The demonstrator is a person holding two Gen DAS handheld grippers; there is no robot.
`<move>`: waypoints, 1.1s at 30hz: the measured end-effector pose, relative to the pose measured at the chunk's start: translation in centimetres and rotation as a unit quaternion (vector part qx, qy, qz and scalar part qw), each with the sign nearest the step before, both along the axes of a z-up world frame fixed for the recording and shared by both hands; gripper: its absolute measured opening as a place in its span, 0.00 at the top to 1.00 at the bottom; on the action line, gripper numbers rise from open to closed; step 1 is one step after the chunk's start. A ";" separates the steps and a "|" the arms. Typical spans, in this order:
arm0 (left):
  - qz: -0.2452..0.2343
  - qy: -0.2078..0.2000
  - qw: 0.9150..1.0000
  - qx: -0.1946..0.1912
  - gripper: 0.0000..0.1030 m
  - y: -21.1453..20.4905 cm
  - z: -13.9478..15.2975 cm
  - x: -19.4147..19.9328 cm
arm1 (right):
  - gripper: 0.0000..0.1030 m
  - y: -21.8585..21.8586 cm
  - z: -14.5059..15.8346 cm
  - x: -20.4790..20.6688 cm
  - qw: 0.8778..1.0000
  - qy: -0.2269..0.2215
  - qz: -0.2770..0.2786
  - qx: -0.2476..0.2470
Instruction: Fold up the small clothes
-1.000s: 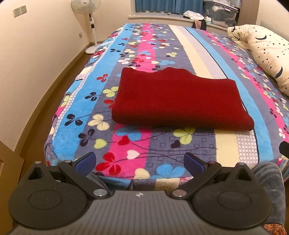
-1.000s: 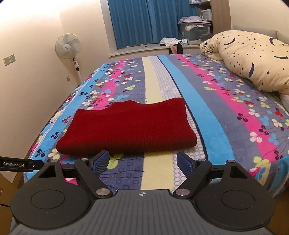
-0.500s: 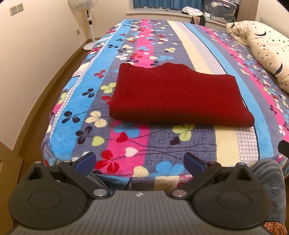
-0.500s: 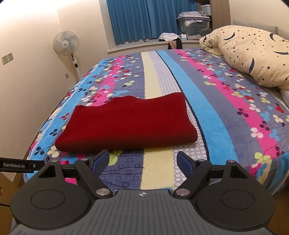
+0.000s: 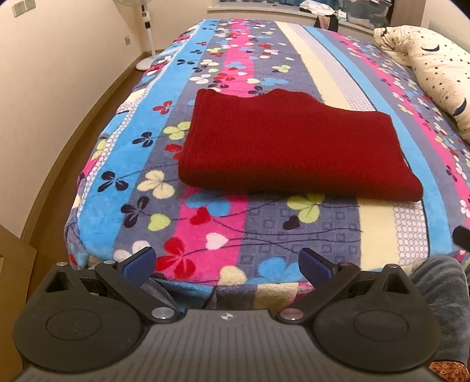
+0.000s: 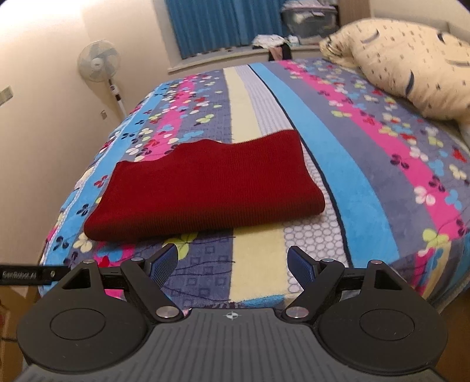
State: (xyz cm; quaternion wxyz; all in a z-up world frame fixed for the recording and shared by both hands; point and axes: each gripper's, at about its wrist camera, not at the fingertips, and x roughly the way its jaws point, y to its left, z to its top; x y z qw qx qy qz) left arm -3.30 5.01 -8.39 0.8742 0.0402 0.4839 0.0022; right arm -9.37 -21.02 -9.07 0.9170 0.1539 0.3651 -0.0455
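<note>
A dark red knitted garment [image 5: 290,147] lies folded into a flat rectangle on the striped flowered bedspread [image 5: 205,223], near the bed's foot. It also shows in the right wrist view [image 6: 205,188]. My left gripper [image 5: 227,263] is open and empty, held at the bed's near edge, short of the garment. My right gripper [image 6: 233,264] is open and empty, over the bedspread just in front of the garment's near fold.
A cream star-print pillow [image 6: 411,67] lies at the far right of the bed. A standing fan [image 6: 100,63] stands by the left wall. The wooden floor [image 5: 97,97] runs along the bed's left side. A window sill with clutter and blue curtains [image 6: 223,26] is behind the bed.
Both grippers have moved forward and tilted down toward the bed, so the garment looks nearer and larger. The garment has not moved. Both grippers stay open.
</note>
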 end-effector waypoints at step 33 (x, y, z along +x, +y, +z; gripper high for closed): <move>0.162 0.088 0.982 0.034 0.00 8.0 -7.1 13.3 | 0.78 -14.9 -18.3 16.7 0.902 0.008 -0.236 0.362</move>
